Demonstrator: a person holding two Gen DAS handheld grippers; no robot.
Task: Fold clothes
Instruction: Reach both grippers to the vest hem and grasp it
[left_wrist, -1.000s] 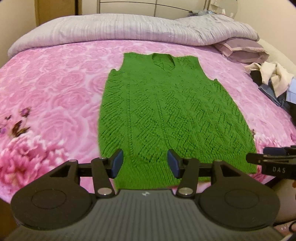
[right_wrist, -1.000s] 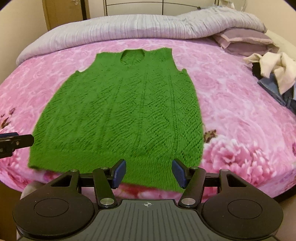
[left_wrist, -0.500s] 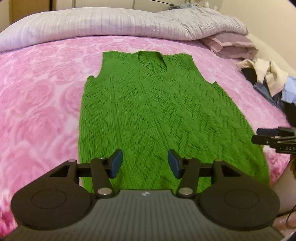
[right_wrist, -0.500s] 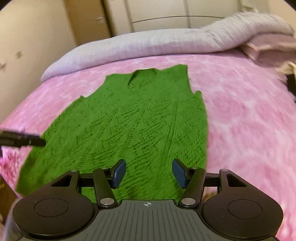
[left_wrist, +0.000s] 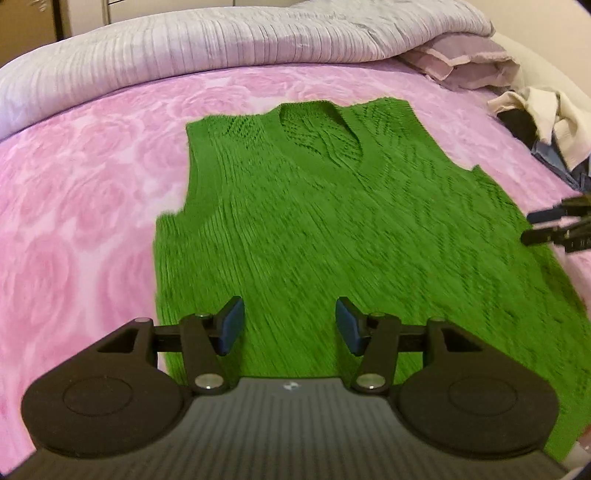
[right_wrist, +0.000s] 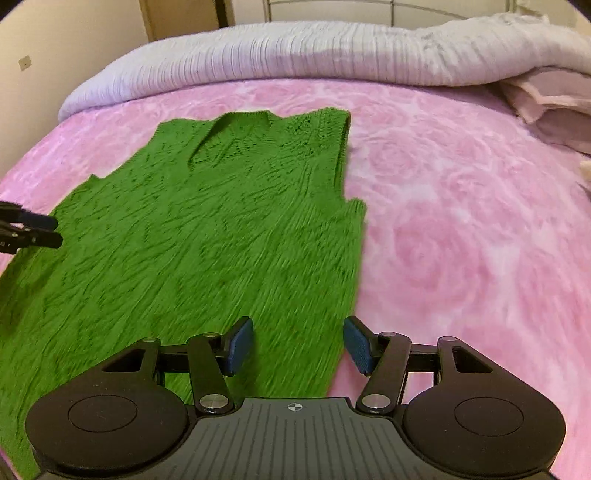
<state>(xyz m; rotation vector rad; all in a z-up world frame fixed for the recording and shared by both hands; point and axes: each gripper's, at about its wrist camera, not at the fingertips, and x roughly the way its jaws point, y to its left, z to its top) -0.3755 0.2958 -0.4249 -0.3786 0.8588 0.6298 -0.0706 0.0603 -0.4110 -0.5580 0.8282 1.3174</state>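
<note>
We can't see the hem of the green knitted vest (left_wrist: 332, 236) in the left wrist view; the left gripper (left_wrist: 288, 326) body covers it, and the knit pattern near the pads is smeared by motion blur. In the right wrist view the vest's (right_wrist: 192, 251) lower left part runs off the frame edge, stitches blurred. The right gripper (left_wrist: 554, 225) shows only as dark fingertips at the left view's right edge, rest cut off. The clothes pile (left_wrist: 543, 122) is cropped; we can't tell the separate garments. The rose print on the pink bedspread (right_wrist: 461, 229) is blurred.
</note>
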